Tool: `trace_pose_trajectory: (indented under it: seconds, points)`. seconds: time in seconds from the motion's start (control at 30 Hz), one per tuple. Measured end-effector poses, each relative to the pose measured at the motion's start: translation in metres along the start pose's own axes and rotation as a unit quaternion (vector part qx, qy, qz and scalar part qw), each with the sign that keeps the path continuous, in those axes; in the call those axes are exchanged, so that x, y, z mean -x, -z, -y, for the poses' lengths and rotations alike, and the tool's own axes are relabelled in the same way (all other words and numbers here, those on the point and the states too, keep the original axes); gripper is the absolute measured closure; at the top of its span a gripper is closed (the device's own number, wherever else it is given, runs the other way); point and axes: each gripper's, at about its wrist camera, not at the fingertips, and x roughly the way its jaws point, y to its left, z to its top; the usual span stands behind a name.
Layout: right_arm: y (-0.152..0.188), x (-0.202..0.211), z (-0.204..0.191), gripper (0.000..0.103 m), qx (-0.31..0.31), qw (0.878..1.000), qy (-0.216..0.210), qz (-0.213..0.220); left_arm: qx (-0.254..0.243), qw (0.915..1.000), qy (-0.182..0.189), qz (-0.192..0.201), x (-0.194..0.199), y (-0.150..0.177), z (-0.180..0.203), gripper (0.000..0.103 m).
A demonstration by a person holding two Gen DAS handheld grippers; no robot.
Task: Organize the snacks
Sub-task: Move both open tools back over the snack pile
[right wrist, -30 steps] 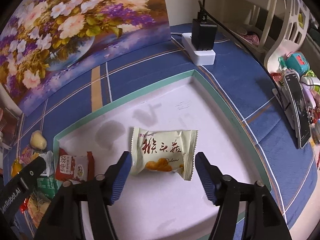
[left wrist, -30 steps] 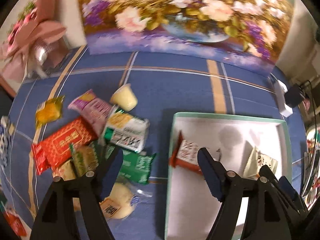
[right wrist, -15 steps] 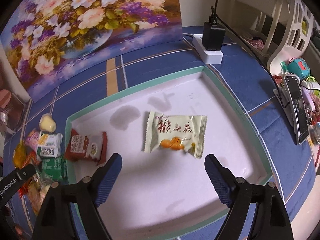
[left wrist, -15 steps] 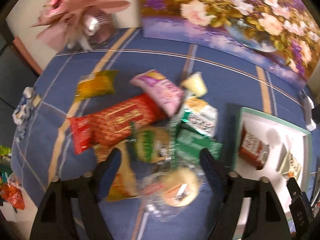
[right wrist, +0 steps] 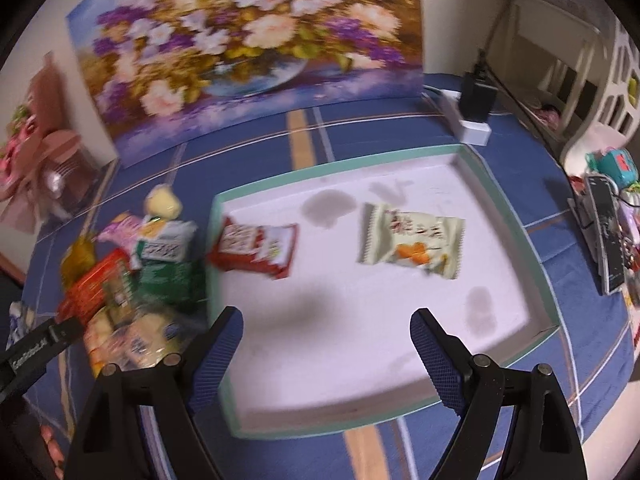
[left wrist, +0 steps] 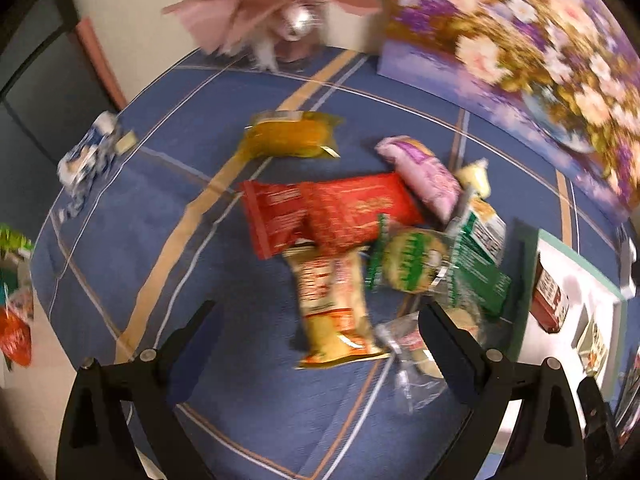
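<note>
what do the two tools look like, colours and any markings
Both are black plastic with two angled fingers and silver pivot screws. The right tool has blue cross-hatched pads. The left tool has dark pads; its side, seen at the right view's left edge, carries white lettering too blurred to read.

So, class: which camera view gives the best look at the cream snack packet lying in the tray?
The right wrist view: the cream packet lies whole and unobstructed. The left wrist view catches only a squeezed sliver at its right edge.

Black claw (right wrist: 326, 350) arms, blue ribbed pads (right wrist: 434, 356), silver screws.
</note>
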Motion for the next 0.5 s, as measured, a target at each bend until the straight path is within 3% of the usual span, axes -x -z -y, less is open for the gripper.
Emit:
trace_pose_trajectory:
  seconds: [0.13, 0.2, 0.5]
  points:
    - [0.007, 0.009, -0.019, 0.011, 0.01, 0.999, -0.04, 0.011, 0.035, 0.9994, -0.005, 0.004, 0.003, 0.0, -0.027, 0.005]
    - [0.01, 0.013, -0.029, 0.0, 0.017, 0.998, -0.057, 0.018, 0.053, 0.9986, -0.006, 0.003, 0.002, -0.001, -0.039, 0.005]
    - [0.022, 0.007, -0.085, 0.0, 0.053, 0.992, -0.111, 0.005, 0.116, 0.993, -0.008, -0.017, -0.01, -0.004, -0.08, 0.005]
